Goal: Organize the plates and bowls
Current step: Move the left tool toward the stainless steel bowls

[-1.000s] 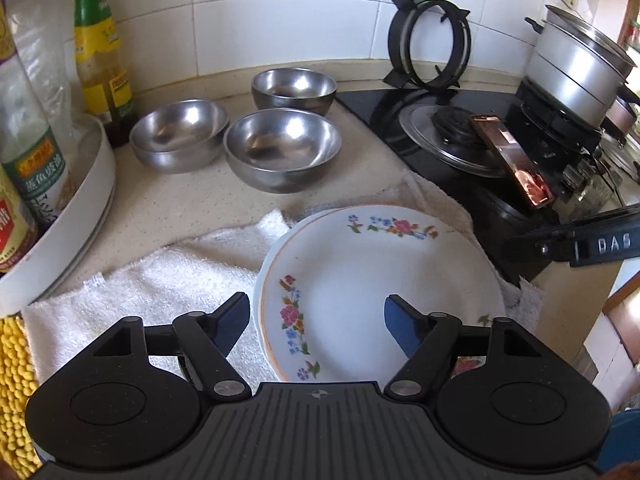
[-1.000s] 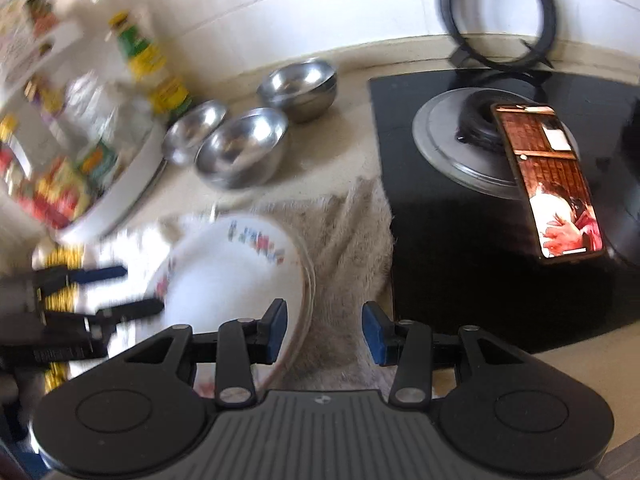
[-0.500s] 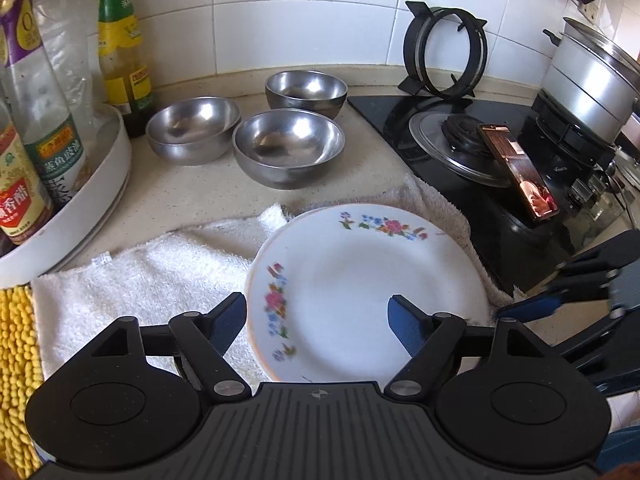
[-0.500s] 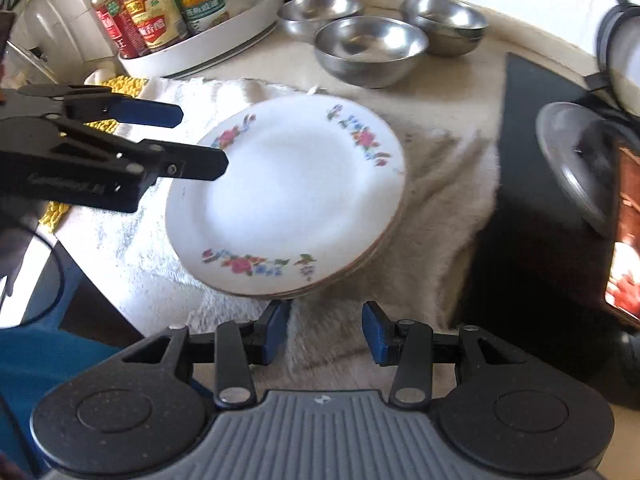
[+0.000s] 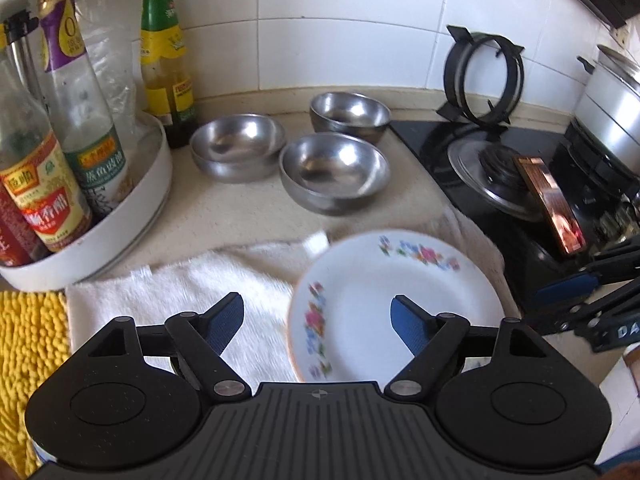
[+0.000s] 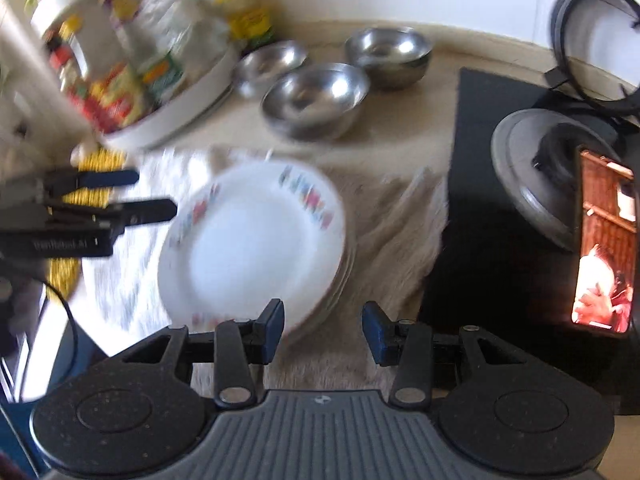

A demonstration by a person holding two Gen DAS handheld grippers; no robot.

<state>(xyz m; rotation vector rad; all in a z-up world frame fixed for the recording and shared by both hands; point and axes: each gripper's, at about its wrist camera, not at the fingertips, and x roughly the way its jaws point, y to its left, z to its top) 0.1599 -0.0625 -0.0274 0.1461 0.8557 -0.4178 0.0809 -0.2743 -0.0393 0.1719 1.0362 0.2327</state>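
On the white towel (image 5: pixel 168 292) covering the desk, stacked white floral plates (image 5: pixel 396 304) rest cushioned, left gripper (image 5: pixel 318 316) jaws just widened, right gripper (image 6: pixel 323 330) jaws apart, both empty.

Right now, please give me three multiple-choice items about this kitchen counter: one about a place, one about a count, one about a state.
1. Where does the flowered plate lie?
A. on the white towel
B. on the stove
C. in a bowl

2. How many steel bowls stand on the counter?
A. two
B. three
C. five

3. What is the left gripper doing?
A. clamped on a bowl
B. open, holding nothing
C. shut on a bottle

Key: 1 A, towel shows around the plate; 2 B, three bowls count near the wall; 3 B, its jaws have just been opening, nothing pressed between.
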